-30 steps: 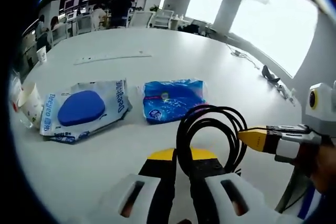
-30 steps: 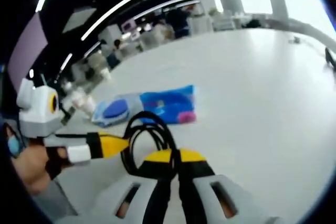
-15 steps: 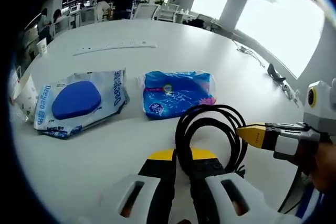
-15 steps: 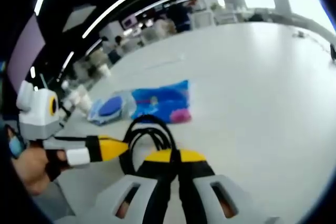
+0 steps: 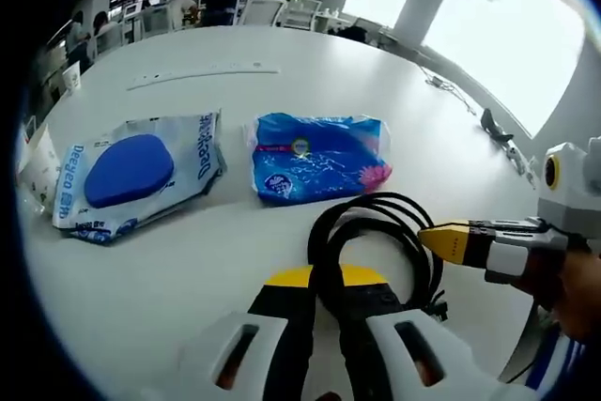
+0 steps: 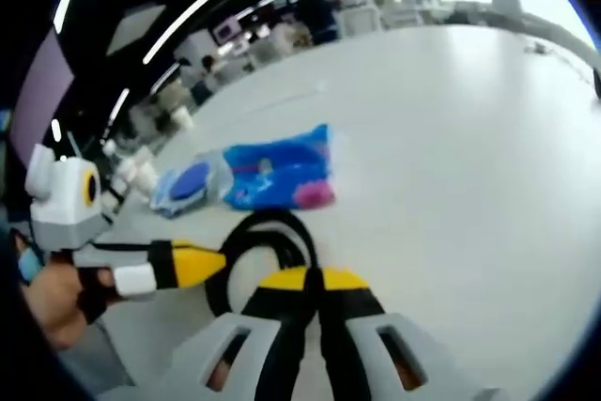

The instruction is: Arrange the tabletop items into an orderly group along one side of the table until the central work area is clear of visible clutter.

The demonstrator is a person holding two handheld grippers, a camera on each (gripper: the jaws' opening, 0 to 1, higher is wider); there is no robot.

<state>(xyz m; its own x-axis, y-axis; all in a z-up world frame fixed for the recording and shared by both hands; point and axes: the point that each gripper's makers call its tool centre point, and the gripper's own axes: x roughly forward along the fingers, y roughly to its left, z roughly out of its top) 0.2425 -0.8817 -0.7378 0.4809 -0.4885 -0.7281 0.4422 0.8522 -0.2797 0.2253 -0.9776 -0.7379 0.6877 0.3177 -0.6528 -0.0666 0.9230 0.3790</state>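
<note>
Lying flat on the white counter (image 5: 282,100) in the left gripper view are two packs side by side: a translucent white wet-wipe pack with a blue oval lid (image 5: 131,176), printed "Deeyeo" in blue along both ends, at ten o'clock, and a bright blue soft tissue pack with a pink flower corner (image 5: 317,157) at twelve o'clock; its small print is too fine to read. A long white strip (image 5: 202,72) lies farther off, near the top.

The left gripper (image 5: 324,307) has its yellow-tipped black jaws clamped together on a coiled black cable (image 5: 376,232), the loop rising just beyond the tips. The right gripper (image 5: 441,239) reaches in from three o'clock, its yellow tip touching the coil's right side.

In the right gripper view, the same cable (image 6: 258,241) loops at the tips of the right gripper (image 6: 315,281), whose jaws sit pressed together on it. The left gripper (image 6: 211,263) comes in from nine o'clock, held by a hand (image 6: 52,302). The blue tissue pack (image 6: 277,174) and the wipe pack (image 6: 183,185) lie beyond, at eleven o'clock; lettering is blurred here. White paper cups (image 6: 131,171) stand near the counter's left edge.
</note>
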